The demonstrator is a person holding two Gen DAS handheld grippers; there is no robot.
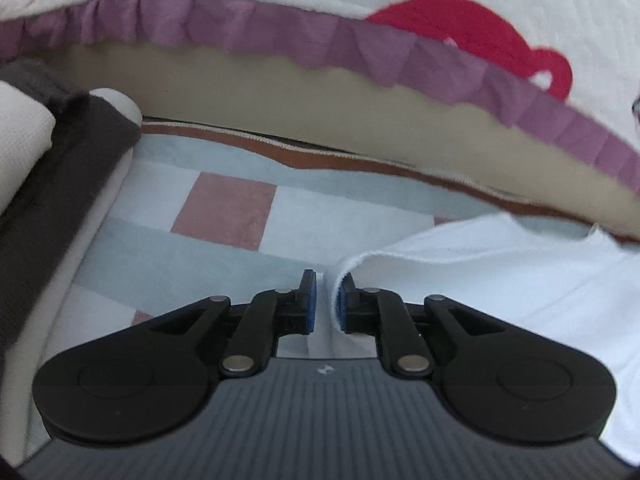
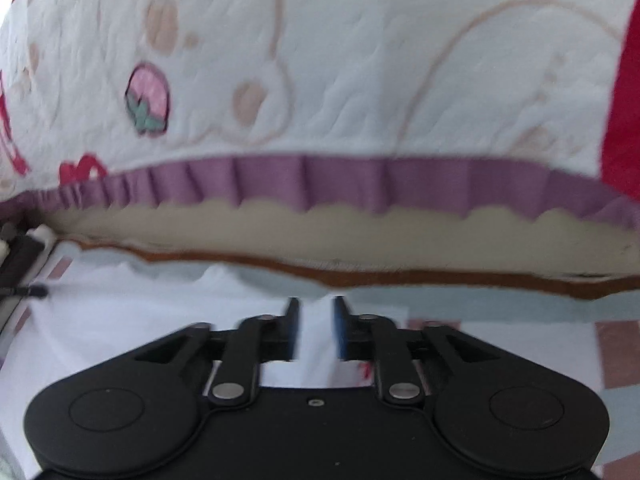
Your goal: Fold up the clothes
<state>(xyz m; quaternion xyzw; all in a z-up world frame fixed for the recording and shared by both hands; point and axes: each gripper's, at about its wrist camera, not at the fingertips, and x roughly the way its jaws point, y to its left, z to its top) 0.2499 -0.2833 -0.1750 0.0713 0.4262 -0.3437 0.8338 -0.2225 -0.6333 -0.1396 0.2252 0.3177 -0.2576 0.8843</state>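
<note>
A white garment (image 1: 500, 280) lies flat on a checked rug (image 1: 228, 208) beside a bed. In the left wrist view its curled left edge rests against the right blue pad (image 1: 343, 300) of my left gripper (image 1: 326, 296). The jaws stand a narrow gap apart with rug showing between them, and they do not pinch the cloth. In the right wrist view the garment (image 2: 120, 320) spreads to the left. My right gripper (image 2: 316, 322) hovers low over its right edge, jaws apart, with white cloth visible in the gap but not pressed by the pads.
The bed's side runs across both views just ahead: a white quilt (image 2: 360, 60) with a purple ruffle (image 2: 360, 180) over a beige mattress edge (image 2: 360, 236). At the left, a dark grey cloth (image 1: 60, 160) drapes over a white piece of furniture.
</note>
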